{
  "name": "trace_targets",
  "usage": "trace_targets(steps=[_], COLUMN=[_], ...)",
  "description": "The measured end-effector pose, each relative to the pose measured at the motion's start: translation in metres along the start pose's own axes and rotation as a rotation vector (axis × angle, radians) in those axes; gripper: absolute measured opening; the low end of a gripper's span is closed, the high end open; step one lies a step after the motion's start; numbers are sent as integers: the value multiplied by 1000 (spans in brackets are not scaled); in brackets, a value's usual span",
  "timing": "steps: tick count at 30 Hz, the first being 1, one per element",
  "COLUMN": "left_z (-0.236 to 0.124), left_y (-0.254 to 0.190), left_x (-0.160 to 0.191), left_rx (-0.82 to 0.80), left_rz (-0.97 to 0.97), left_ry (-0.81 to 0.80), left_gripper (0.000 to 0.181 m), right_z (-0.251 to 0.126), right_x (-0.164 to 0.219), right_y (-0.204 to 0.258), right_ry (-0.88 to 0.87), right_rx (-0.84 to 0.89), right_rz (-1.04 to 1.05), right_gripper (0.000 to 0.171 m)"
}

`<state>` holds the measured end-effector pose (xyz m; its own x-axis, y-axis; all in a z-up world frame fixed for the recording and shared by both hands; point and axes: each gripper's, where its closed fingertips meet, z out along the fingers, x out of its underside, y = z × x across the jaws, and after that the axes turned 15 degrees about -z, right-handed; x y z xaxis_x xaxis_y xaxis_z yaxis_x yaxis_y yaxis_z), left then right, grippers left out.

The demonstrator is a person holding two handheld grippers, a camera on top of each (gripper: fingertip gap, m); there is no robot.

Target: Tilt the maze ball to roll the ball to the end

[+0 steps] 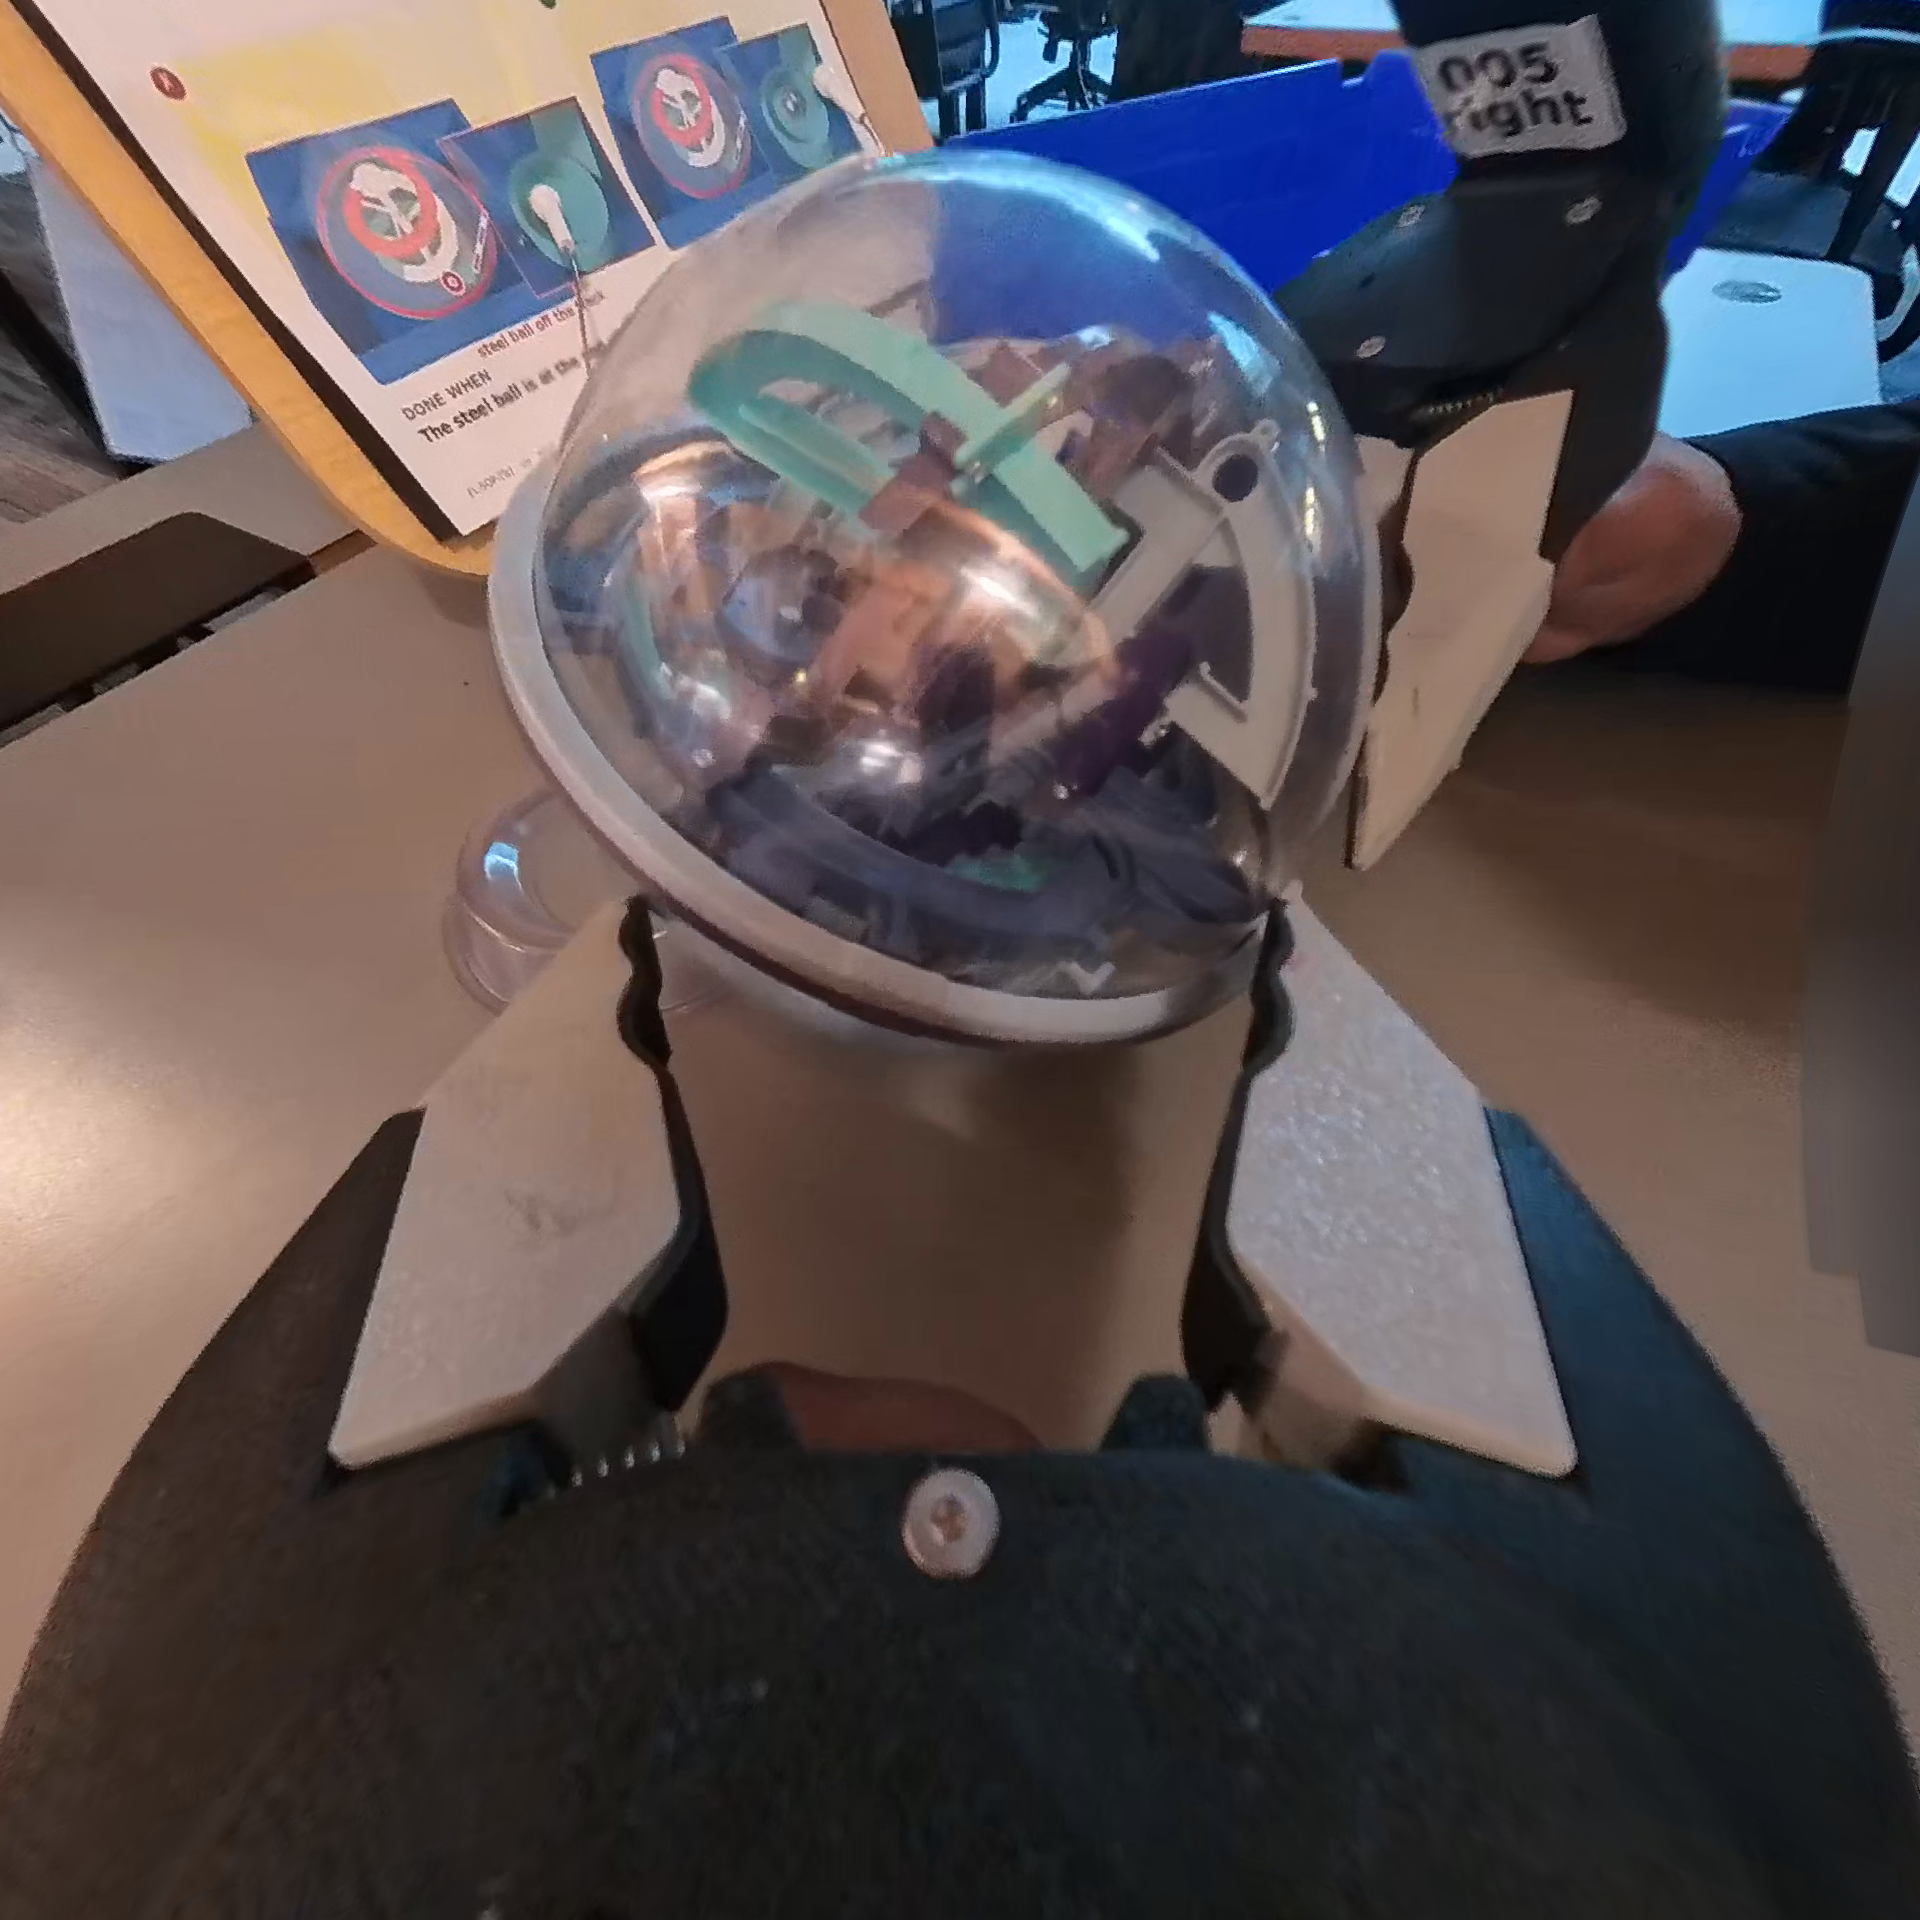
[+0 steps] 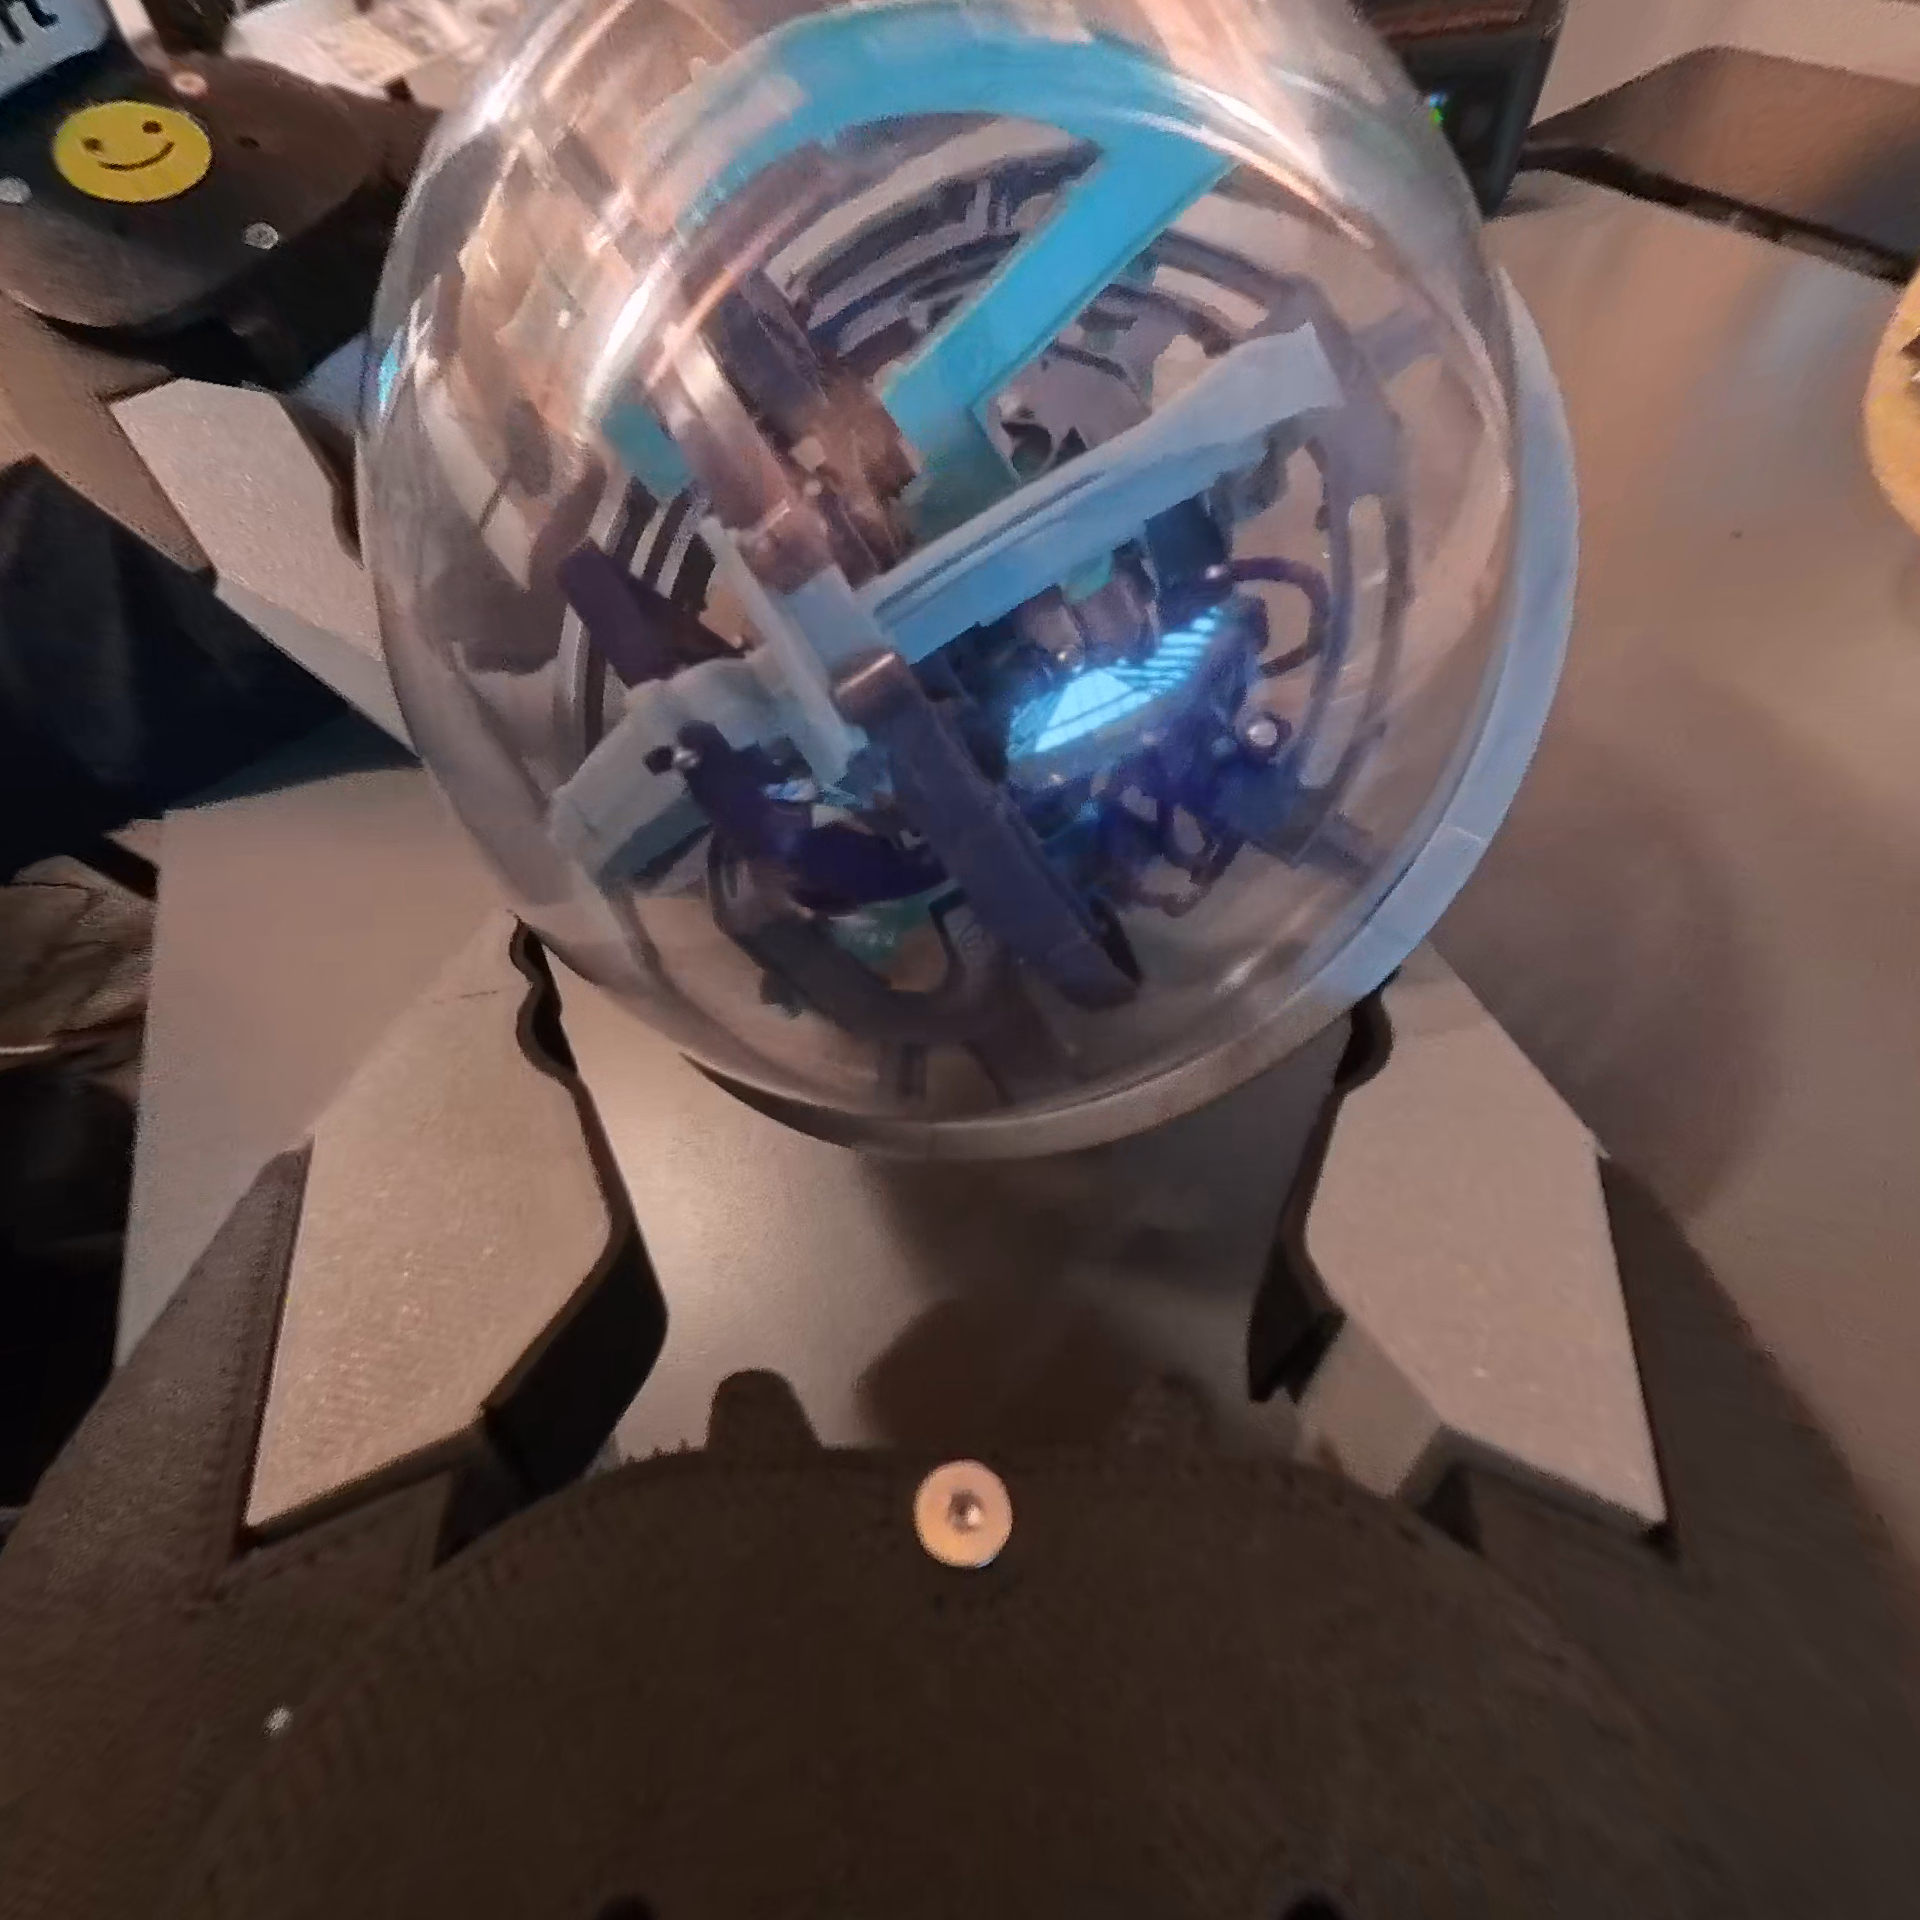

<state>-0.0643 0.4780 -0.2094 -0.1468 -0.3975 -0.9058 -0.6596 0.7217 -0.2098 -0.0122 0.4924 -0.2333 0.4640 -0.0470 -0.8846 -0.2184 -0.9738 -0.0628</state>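
The maze ball (image 1: 935,582) is a clear sphere with a white seam ring and green, purple and brown tracks inside. It is tilted and held above the tan table (image 1: 208,987). My left gripper (image 1: 951,956) is shut on its lower part, one fingertip on each side. My right gripper (image 2: 945,1008) is shut on the maze ball (image 2: 935,571) from the other side. One white finger (image 1: 1444,644) of the right gripper presses on the sphere's right flank in the left wrist view. I cannot pick out the small steel ball for certain among the blurred tracks.
A clear plastic stand (image 1: 499,894) sits on the table just left of and below the sphere. A wooden board with an instruction sheet (image 1: 416,208) leans behind. A blue bin (image 1: 1247,156) is farther back. A person's hand (image 1: 1642,561) is at the right.
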Motion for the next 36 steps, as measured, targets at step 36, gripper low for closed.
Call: trace_targets(steps=[36], left_z=[4], left_y=[-22], left_x=[22], left_rx=[22], left_rz=[28], left_ry=[114], left_gripper=[88], right_z=[-32], right_x=[-17], right_y=[-4], right_ry=[-165], right_rx=[-163], right_rz=[-30], right_gripper=[143])
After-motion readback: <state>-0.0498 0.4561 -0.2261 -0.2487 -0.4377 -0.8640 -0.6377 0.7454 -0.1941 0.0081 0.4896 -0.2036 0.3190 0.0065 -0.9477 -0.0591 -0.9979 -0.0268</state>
